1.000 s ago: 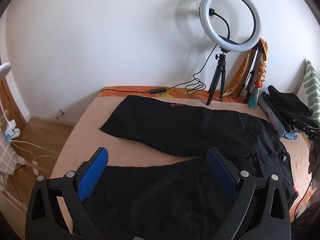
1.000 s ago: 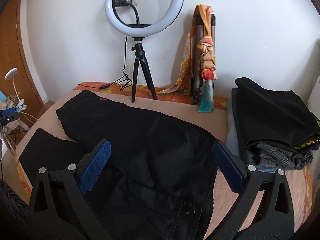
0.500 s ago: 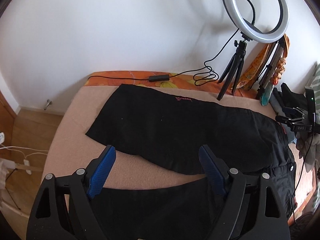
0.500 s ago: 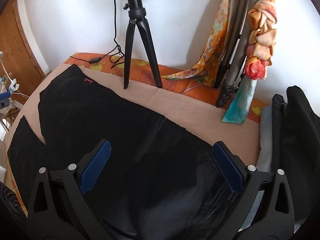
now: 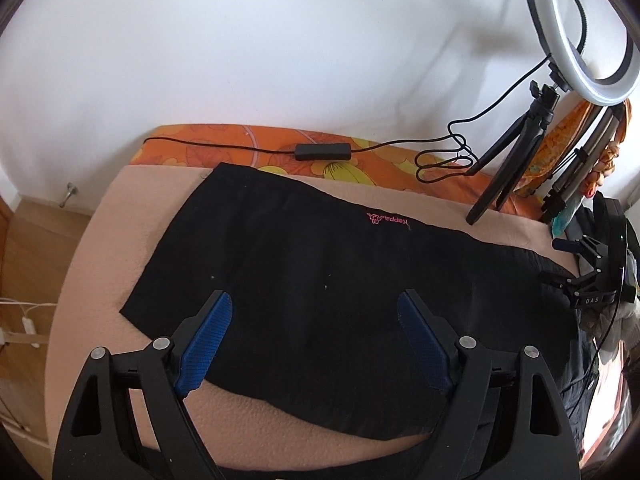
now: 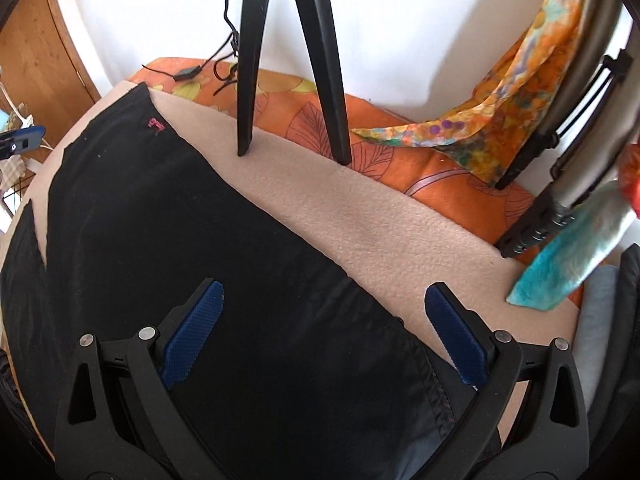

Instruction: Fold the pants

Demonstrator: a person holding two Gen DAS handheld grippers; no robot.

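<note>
Black pants lie spread flat on a beige blanket, legs apart, with a small pink logo on the far leg. My left gripper hovers open above that far leg near its hem, nothing between the blue pads. In the right wrist view the same pants run from the far left down to the waist end under my right gripper. It stands open over the far edge of the pants, its right pad above bare blanket. The near leg is mostly hidden below the left gripper.
A ring light on a black tripod stands on the blanket's far edge, its cable along the orange sheet. A second tripod draped with colourful scarves leans at the right. Folded dark clothes lie at the far right. Wooden floor lies left.
Both grippers have moved forward and dipped toward the far leg and far edge of the pants. The near leg has slid out of the left view. The left jaws narrowed slightly.
</note>
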